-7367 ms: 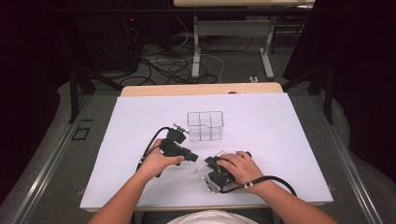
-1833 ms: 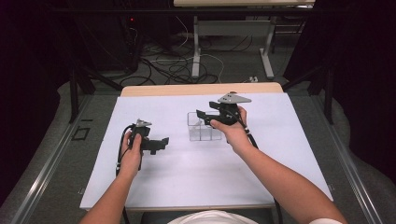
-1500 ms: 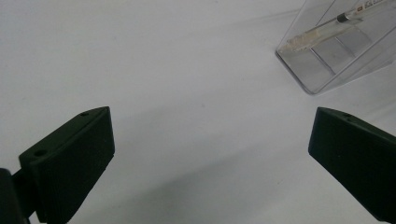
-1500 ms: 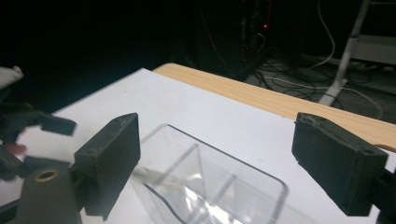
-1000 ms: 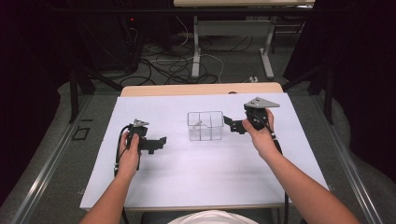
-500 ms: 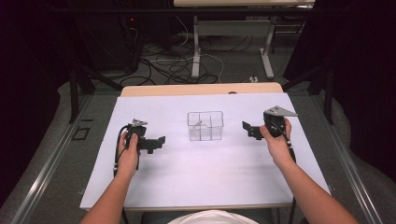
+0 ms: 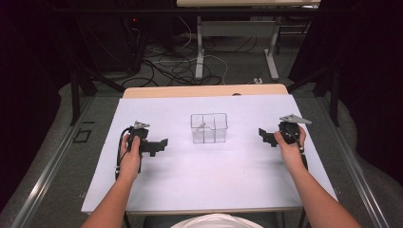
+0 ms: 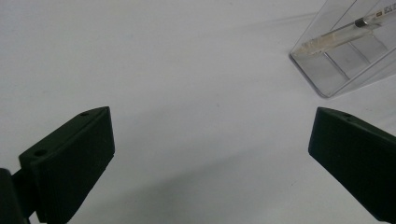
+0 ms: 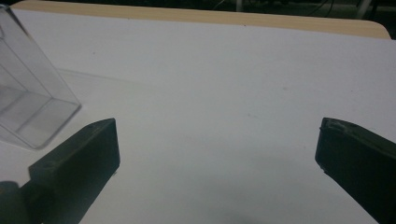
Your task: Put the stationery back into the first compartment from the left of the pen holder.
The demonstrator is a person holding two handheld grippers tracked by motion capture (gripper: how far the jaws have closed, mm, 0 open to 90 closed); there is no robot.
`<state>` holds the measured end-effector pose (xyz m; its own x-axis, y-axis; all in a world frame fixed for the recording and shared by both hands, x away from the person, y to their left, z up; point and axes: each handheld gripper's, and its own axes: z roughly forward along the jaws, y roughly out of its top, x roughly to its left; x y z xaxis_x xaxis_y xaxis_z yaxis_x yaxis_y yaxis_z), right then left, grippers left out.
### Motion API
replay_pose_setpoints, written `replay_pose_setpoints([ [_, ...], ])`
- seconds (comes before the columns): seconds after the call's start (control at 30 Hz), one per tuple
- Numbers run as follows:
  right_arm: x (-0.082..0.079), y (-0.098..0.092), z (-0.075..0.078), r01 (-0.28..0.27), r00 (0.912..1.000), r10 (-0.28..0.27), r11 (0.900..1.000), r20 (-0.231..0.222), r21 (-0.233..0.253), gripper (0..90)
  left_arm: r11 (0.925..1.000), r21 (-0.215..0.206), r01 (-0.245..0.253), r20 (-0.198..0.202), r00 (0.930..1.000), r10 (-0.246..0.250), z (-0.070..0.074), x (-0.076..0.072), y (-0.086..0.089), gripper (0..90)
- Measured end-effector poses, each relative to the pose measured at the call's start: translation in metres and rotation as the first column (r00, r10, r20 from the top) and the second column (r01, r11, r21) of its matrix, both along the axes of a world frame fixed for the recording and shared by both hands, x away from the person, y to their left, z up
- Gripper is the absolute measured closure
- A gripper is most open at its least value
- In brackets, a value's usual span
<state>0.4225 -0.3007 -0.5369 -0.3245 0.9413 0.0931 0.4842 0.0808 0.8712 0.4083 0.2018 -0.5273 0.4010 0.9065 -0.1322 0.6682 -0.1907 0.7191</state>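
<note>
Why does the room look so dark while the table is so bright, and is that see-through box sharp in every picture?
High view: light falls mainly on the white table, leaving the surrounding room nearly black; the clear divided box looks small and faint. Left gripper view: the box is fairly sharp, with a slender pen-like item inside, while the near jaws look soft. Right gripper view: the box is hazy, casting a pale shadow.

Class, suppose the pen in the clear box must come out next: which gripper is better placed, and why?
Probably left. The left gripper is open, and the pen shows in the clear box in the left gripper view. The right gripper, also open, sits similarly far off.
</note>
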Motion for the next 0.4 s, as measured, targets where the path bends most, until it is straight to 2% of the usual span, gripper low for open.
replay_pose_setpoints([
  [0.07,0.001,-0.004,-0.003,0.015,0.9997,-0.015,1.0,-0.019,-0.005,0.0,1.0,0.0,0.009,-0.01,0.9999,-0.009,0.001,0.0,0.001,0.3],
  [0.1,0.001,-0.005,-0.004,0.027,0.9992,-0.027,1.0,-0.028,0.004,0.0,1.0,-0.004,0.005,0.0,1.0,-0.005,0.0,0.0,0.0,0.3],
  [0.17,0.002,-0.009,-0.006,0.033,0.999,-0.033,0.999,-0.03,0.002,0.0,0.9999,0.0,0.012,-0.015,0.9998,-0.012,0.002,0.0,0.001,0.4],
  [0.27,0.002,-0.011,-0.008,0.042,0.9982,-0.042,0.999,-0.042,0.005,0.0,1.0,-0.004,0.001,0.003,1.0,-0.001,0.0,0.0,0.0,0.3],
  [0.4,0.003,-0.012,-0.01,0.042,0.9978,-0.041,0.999,-0.052,0.01,0.0,1.0,-0.005,0.005,-0.001,1.0,-0.005,0.0,0.002,0.0,0.3],
])
